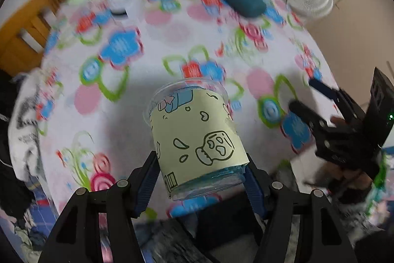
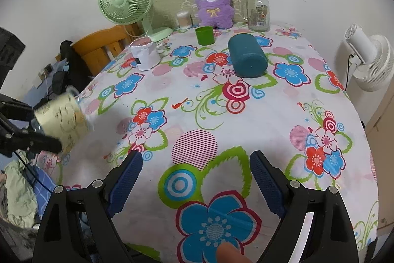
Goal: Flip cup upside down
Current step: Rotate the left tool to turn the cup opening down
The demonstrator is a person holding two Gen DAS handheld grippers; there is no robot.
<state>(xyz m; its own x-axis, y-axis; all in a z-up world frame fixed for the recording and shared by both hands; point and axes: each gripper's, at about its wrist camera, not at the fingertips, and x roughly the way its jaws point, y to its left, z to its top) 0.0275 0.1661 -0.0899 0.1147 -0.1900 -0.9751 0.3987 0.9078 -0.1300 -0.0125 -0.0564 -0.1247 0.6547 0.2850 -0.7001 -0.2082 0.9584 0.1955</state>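
The cup (image 1: 197, 137) is clear plastic with a pale yellow sleeve printed with a skull drawing. My left gripper (image 1: 202, 171) is shut on its base end and holds it tilted in the air above the table, rim pointing away from the camera. In the right wrist view the cup (image 2: 61, 120) shows blurred at the far left, held by the left gripper's dark fingers (image 2: 46, 142) over the table's left edge. My right gripper (image 2: 197, 179) is open and empty above the near part of the table; it also shows at the right of the left wrist view (image 1: 310, 100).
The flowered tablecloth (image 2: 246, 125) covers the table. A teal cylinder (image 2: 247, 54) lies on its side at the back. A green cup (image 2: 204, 35), a white bag (image 2: 145, 53), a green fan (image 2: 125, 1), a purple plush (image 2: 214, 4) and a glass jar (image 2: 257, 11) stand behind. A white fan (image 2: 369, 56) stands off the right edge, a wooden chair (image 2: 103, 46) at left.
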